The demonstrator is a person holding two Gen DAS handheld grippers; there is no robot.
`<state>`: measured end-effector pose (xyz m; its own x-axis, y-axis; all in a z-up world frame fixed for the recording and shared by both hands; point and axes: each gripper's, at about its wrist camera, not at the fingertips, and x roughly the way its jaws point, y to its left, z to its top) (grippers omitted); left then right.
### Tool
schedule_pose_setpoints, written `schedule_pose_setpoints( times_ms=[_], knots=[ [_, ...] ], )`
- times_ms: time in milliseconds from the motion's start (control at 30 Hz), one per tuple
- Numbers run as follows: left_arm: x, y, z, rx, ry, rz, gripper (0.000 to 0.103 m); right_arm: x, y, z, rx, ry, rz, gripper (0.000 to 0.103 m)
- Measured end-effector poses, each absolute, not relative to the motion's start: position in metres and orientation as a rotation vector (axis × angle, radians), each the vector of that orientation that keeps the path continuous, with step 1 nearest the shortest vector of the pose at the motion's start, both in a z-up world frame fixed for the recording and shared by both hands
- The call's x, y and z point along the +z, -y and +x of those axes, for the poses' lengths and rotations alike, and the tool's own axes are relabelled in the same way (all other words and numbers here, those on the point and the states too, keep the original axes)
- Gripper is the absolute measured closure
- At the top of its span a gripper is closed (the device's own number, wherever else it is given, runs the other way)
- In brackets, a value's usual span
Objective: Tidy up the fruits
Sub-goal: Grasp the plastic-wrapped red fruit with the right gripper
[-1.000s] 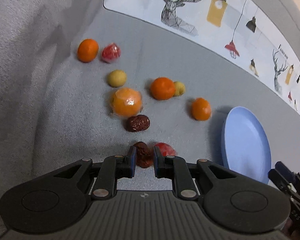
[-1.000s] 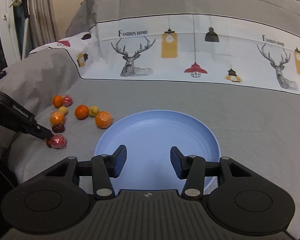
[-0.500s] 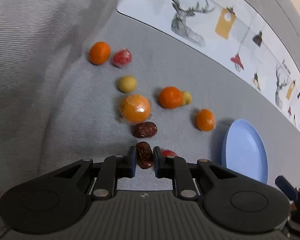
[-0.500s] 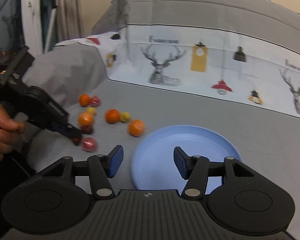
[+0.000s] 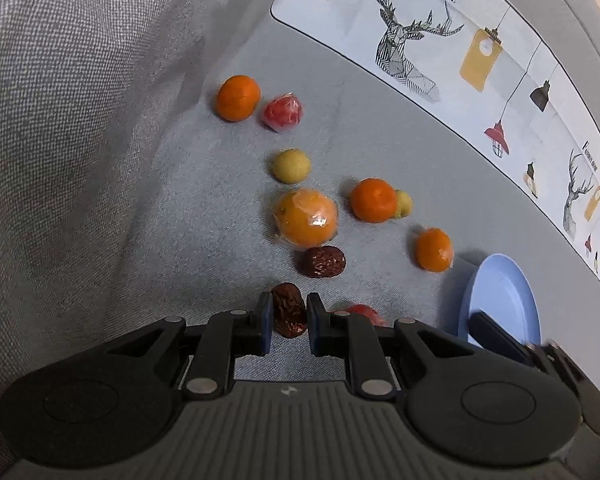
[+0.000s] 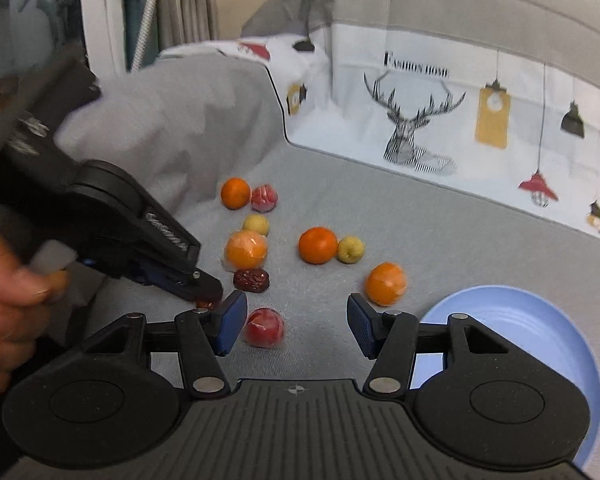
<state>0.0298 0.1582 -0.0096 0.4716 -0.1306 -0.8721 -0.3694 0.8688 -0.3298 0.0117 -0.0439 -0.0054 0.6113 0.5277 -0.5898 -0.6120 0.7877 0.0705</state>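
My left gripper [image 5: 287, 314] is shut on a wrinkled dark red date [image 5: 285, 298], held just above the grey bedcover. In the right wrist view the same left gripper [image 6: 210, 300] comes in from the left, a hand behind it. My right gripper [image 6: 296, 322] stands open, low over the cover. A red wrapped fruit [image 6: 265, 327] lies between its fingers, close to the left one and not pressed. A light blue plate [image 6: 520, 320] is at its lower right, and shows at the right edge of the left wrist view [image 5: 500, 292].
Several loose fruits lie beyond the grippers: a second date [image 6: 252, 279], a wrapped orange [image 6: 246, 249], a plain orange [image 6: 317, 245], a yellow fruit [image 6: 350, 250] and another orange [image 6: 385, 283] near the plate. A bunched grey cover [image 6: 172, 128] rises on the left.
My right gripper has swung left from over the plate to the fruits, and its jaws stand a little wider. The left gripper has kept its hold on the date and rolled slightly.
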Motion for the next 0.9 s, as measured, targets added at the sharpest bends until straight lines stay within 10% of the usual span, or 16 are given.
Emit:
schedule_pose_setpoints(
  times_ms=[533, 667, 900],
  knots=[
    [-0.012, -0.154, 0.035, 0.154, -1.119, -0.494, 0.084, -0.04, 0.011, 0.044, 0.728, -0.77, -0.148, 0.046],
    [-0.01, -0.149, 0.034, 0.157, -1.108, -0.463, 0.083, -0.036, 0.009, 0.041, 0.785, -0.768, -0.147, 0.077],
    [0.0, -0.145, 0.026, 0.137, -1.042, -0.446, 0.083, -0.006, 0.023, 0.032, 0.787, -0.725, -0.125, 0.077]
  ],
)
